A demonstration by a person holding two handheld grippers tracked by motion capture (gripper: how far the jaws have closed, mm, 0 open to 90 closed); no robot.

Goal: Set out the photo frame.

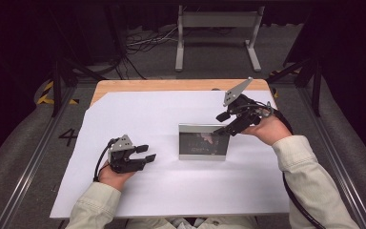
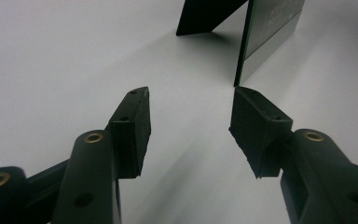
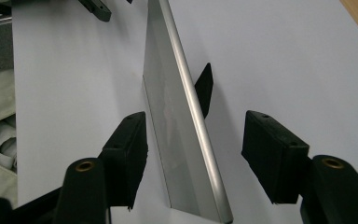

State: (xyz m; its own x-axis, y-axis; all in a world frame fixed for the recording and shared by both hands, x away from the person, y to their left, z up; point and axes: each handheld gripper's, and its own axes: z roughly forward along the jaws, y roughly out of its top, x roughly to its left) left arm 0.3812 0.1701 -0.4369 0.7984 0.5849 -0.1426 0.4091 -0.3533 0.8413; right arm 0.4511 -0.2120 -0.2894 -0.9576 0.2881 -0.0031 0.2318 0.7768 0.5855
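A silver-framed picture frame [image 1: 203,141] stands upright near the middle of the white sheet, propped on a black back stand [image 3: 205,88]. My right gripper [image 1: 225,123] is open at its top right corner. In the right gripper view the frame's silver top edge [image 3: 191,116] runs between the two jaws, touching neither. My left gripper [image 1: 146,152] rests low on the sheet left of the frame, open, with nothing between its fingers. In the left gripper view the frame's near edge [image 2: 256,44] and stand [image 2: 205,16] are ahead, beyond the right jaw.
The white sheet [image 1: 138,114] covers most of the wooden table [image 1: 171,85]. Beyond the table's far edge are a grey metal stand [image 1: 217,33] and loose cables [image 1: 143,43] on the floor. Metal rails [image 1: 33,157] run along both sides.
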